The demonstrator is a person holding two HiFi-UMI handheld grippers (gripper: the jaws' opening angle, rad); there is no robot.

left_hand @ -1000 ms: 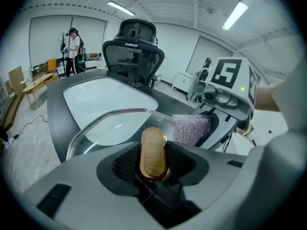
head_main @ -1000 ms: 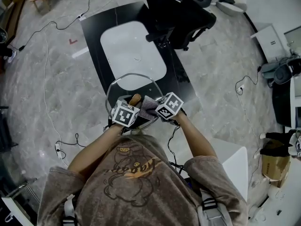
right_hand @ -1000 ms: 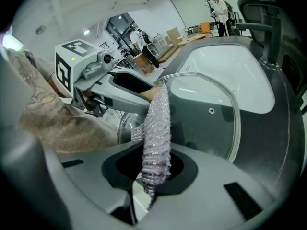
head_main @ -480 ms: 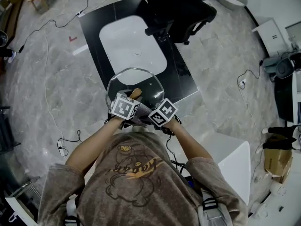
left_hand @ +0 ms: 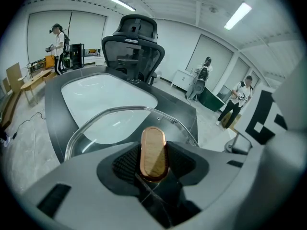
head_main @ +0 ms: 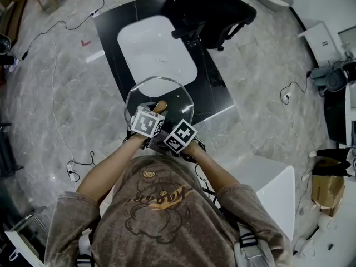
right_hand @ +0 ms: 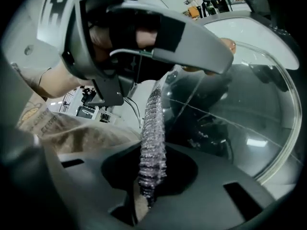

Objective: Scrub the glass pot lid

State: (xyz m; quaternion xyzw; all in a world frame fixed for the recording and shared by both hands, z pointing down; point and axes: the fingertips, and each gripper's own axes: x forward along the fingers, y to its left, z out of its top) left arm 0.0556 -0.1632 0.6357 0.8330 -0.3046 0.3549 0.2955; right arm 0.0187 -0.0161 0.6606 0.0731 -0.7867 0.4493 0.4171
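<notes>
The glass pot lid [head_main: 167, 92] is held up over the near end of the black counter [head_main: 217, 90]. Its wooden handle [left_hand: 153, 152] sits between the jaws of my left gripper [left_hand: 153, 161], which is shut on it. In the left gripper view the lid's rim [left_hand: 120, 111] arcs in front of the jaws. My right gripper [right_hand: 149, 178] is shut on a silvery scrubbing pad [right_hand: 152, 138] that stands edge-on against the near side of the lid [right_hand: 249, 128]. In the head view the right gripper [head_main: 169, 138] lies just right of the left gripper [head_main: 152, 117].
A white sink basin [head_main: 157, 48] is set into the black counter beyond the lid. A black office chair [head_main: 214, 10] stands at the counter's far right. Cables [head_main: 58, 93] trail over the marble floor at left. A white box [head_main: 272, 185] is at my right.
My right gripper with the pad has slid left and nearer to me along the lid. The left gripper and the lid have shifted slightly away from me.
</notes>
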